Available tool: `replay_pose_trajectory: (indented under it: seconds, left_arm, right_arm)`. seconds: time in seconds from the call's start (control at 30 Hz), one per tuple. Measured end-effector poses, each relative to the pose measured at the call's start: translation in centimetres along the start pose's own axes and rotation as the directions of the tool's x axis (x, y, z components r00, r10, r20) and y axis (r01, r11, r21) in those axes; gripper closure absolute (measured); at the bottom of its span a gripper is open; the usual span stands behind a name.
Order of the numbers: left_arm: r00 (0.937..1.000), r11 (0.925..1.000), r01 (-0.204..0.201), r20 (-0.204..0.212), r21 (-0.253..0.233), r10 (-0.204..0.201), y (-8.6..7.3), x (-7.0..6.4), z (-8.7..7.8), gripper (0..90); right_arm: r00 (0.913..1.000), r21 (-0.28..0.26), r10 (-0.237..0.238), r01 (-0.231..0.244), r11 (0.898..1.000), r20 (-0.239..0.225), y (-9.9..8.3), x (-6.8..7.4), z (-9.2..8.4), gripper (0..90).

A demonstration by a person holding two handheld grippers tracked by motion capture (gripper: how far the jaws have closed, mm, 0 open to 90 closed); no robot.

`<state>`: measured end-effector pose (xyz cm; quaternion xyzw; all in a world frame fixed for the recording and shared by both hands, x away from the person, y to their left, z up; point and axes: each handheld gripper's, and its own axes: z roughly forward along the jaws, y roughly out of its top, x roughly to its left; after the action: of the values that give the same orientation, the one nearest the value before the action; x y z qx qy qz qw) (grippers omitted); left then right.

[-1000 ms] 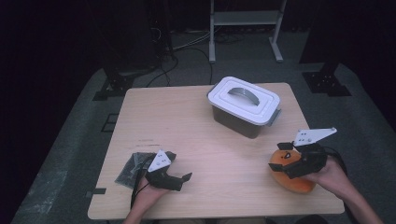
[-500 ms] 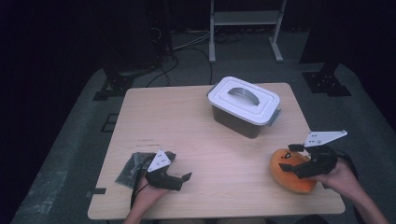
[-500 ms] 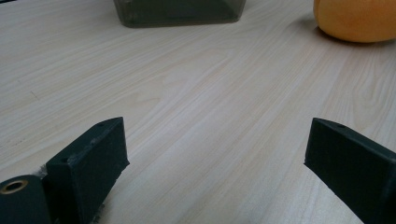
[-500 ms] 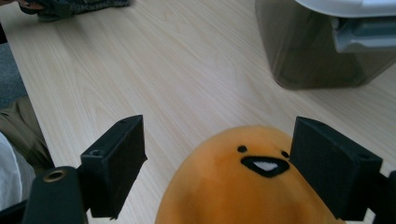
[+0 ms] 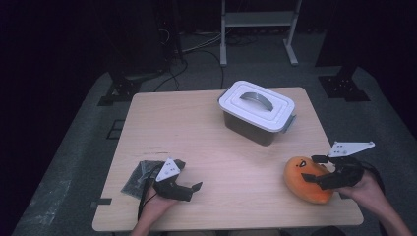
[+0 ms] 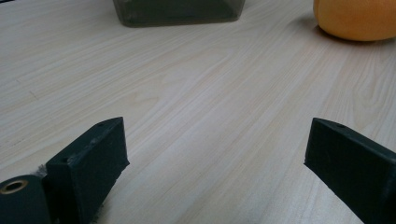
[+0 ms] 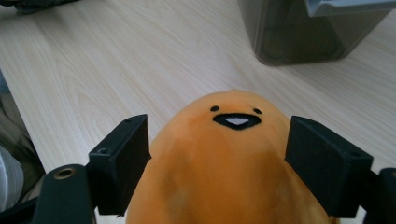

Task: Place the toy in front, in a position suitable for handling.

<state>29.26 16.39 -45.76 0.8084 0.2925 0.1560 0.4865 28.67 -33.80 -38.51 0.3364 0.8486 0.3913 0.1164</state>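
An orange egg-shaped plush toy (image 5: 306,181) with a small black face lies on its side near the table's right front corner. My right gripper (image 5: 311,168) reaches over it from the right. In the right gripper view the plush toy (image 7: 224,163) fills the gap of the right gripper (image 7: 219,128). Its jaws have just been closing and stand at the toy's flanks without visibly squeezing it. My left gripper (image 5: 191,175) rests low at the front left, wide open. Only bare wood lies between the tips of the left gripper (image 6: 215,135), and the plush toy (image 6: 355,18) lies far ahead.
A dark plastic box with a white handled lid (image 5: 256,109) stands at the back right of the wooden table (image 5: 196,128), shut. A crumpled dark bag (image 5: 139,174) lies beside the left hand. The box's wall (image 7: 303,32) rises just beyond the toy.
The right hand has moved down and towards the table's right edge, bringing its jaws from above the toy to either side of it. The left gripper has stayed put.
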Motion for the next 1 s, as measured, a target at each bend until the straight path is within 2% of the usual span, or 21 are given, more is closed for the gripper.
replay_pose_trajectory:
  seconds: [0.2, 0.23, 0.4, 0.43, 0.63, 1.0]
  left_arm:
    - [1.0, 1.0, -0.001, 0.0, 0.0, 0.001, 0.0, 0.0, 0.0, 4.9]
    - [1.0, 1.0, -0.001, 0.0, 0.0, 0.001, 0.0, 0.0, 0.0, 4.9]
    - [1.0, 1.0, -0.001, 0.0, 0.001, 0.001, 0.0, 0.0, 0.0, 4.9]
    - [1.0, 1.0, -0.001, 0.0, 0.0, 0.001, 0.0, 0.0, 0.0, 4.9]
    - [1.0, 1.0, -0.002, -0.001, 0.003, 0.002, 0.0, -0.1, 0.0, 4.9]
    - [1.0, 1.0, -0.002, -0.001, 0.0, 0.002, 0.0, -0.1, 0.0, 4.9]
  right_arm:
    - [0.9997, 0.004, 0.012, -0.012, 1.0, 0.021, -0.9, -0.5, -0.1, 23.7]
    - [0.9996, 0.003, 0.018, -0.018, 1.0, 0.021, -1.2, -0.6, -0.1, 27.5]
    - [0.9995, -0.01, 0.024, -0.024, 1.0, 0.02, -2.0, -0.7, 0.0, 33.4]
    - [0.9997, -0.012, 0.02, -0.02, 1.0, 0.013, -2.2, -0.7, 0.1, 37.0]
    - [0.9998, -0.012, 0.014, -0.013, 1.0, 0.012, -3.0, -0.3, 0.8, 44.7]
    - [0.9999, -0.03, 0.016, -0.016, 0.999, 0.003, -3.9, 0.3, 1.4, 55.7]
